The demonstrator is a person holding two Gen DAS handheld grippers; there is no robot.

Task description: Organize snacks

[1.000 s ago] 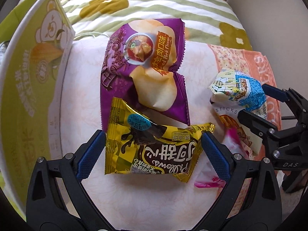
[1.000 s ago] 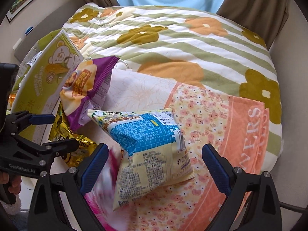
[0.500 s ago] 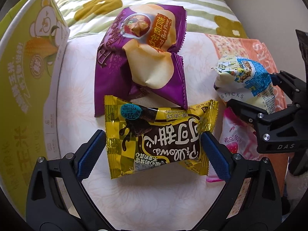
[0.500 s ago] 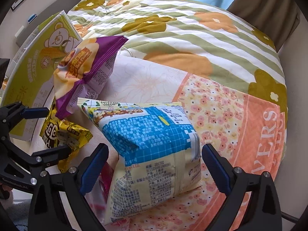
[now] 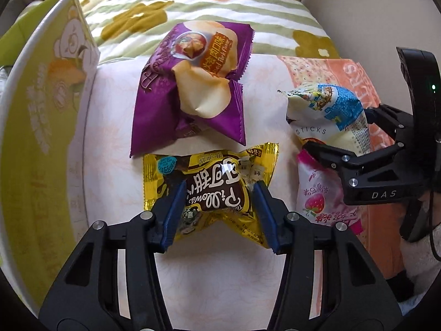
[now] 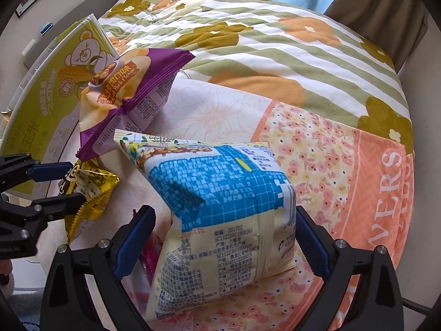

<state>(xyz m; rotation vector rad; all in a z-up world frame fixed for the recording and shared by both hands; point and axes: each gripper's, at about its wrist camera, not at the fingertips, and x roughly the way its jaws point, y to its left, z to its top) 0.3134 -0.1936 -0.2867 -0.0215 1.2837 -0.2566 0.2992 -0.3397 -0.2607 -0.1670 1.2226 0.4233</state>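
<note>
A yellow chocolate snack packet (image 5: pixel 209 171) lies on the pale cloth, and my left gripper (image 5: pixel 220 190) is closing on its middle; the blue pads press in and the wrapper is crumpled. From the right wrist view the same gripper (image 6: pixel 74 180) pinches the yellow packet (image 6: pixel 93 193). My right gripper (image 6: pixel 224 215) stands open astride a blue-and-cream stick-snack bag (image 6: pixel 220 193), with a gap at the left pad. A purple chip bag (image 5: pixel 193 88) lies just beyond the yellow one. A pink strawberry packet (image 5: pixel 317 198) sits under the right gripper (image 5: pixel 340 129).
A tall green-and-yellow box with a bear picture (image 5: pixel 41 110) stands along the left. The snacks rest on a pale cloth (image 5: pixel 220 275) and a floral peach towel (image 6: pixel 372 179) over a striped flower quilt (image 6: pixel 275 41). A person's hand holds the right gripper at the edge.
My left gripper's jaws have come together on the yellow packet and crumpled it. The right gripper has kept its wide opening and settled a little closer over the blue-and-cream bag.
</note>
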